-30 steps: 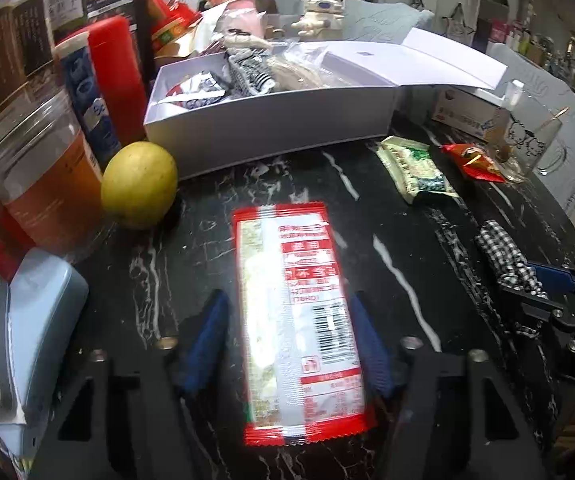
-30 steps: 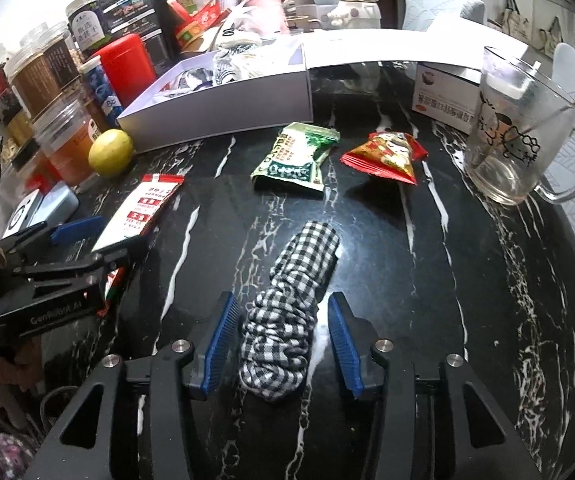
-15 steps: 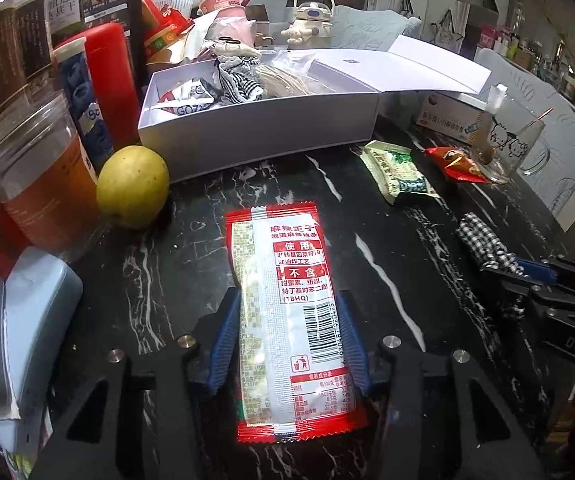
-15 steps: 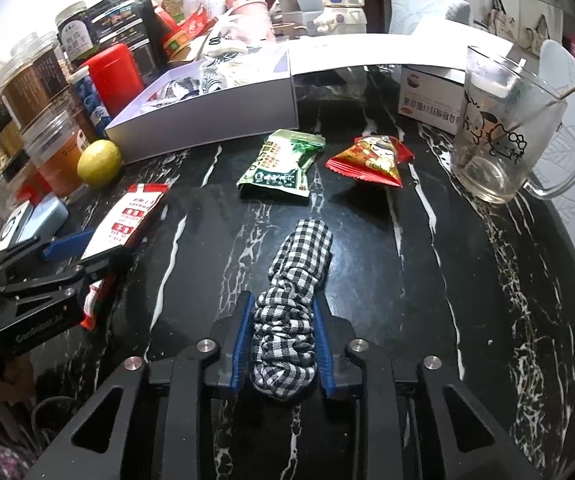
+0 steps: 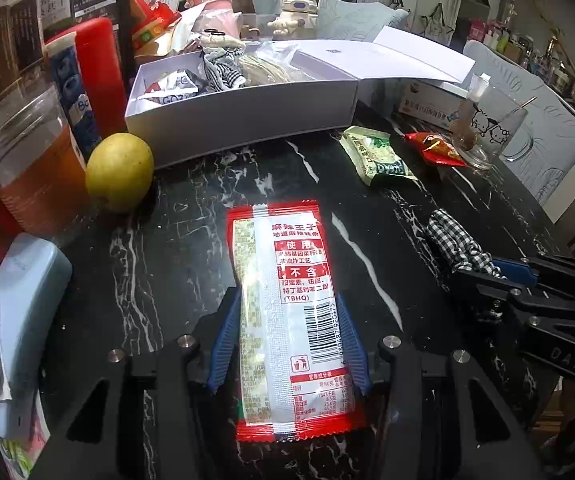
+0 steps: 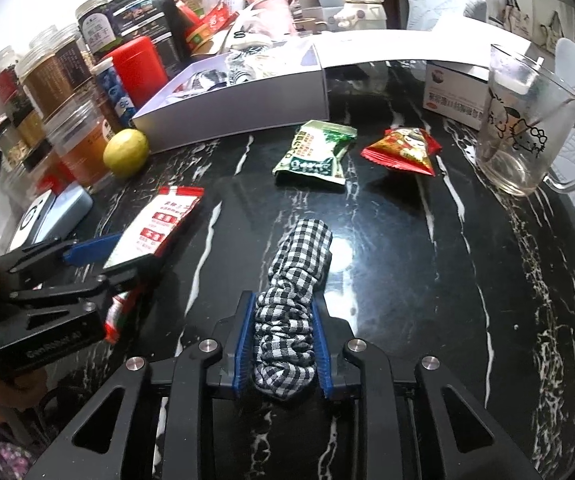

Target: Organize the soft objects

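White box (image 5: 243, 116) part-filled; both claws loaded, nothing lifted yet.
Left claw (image 5: 287, 336) clamps the red packet (image 5: 287, 300), right claw (image 6: 283, 344) the checked cloth (image 6: 287, 312), both on the bench (image 6: 407, 280); two snack packs (image 6: 315, 152) wait.

We are in a home, at a cluttered black marble desk (image 6: 407, 264). Along its far edge we see food jars (image 6: 47, 76), a red tin (image 6: 139, 68), a lemon (image 6: 125, 152) and a small kettle (image 6: 361, 4), all crowded together. A glass mug (image 6: 527, 128) printed with cartoon cats stands at the right. Snack packets (image 6: 315, 152) lie loose near an open white box (image 5: 243, 108). Behind the desk we make out a pale cushioned chair (image 5: 551, 132) and shelves of small bottles (image 5: 527, 48).
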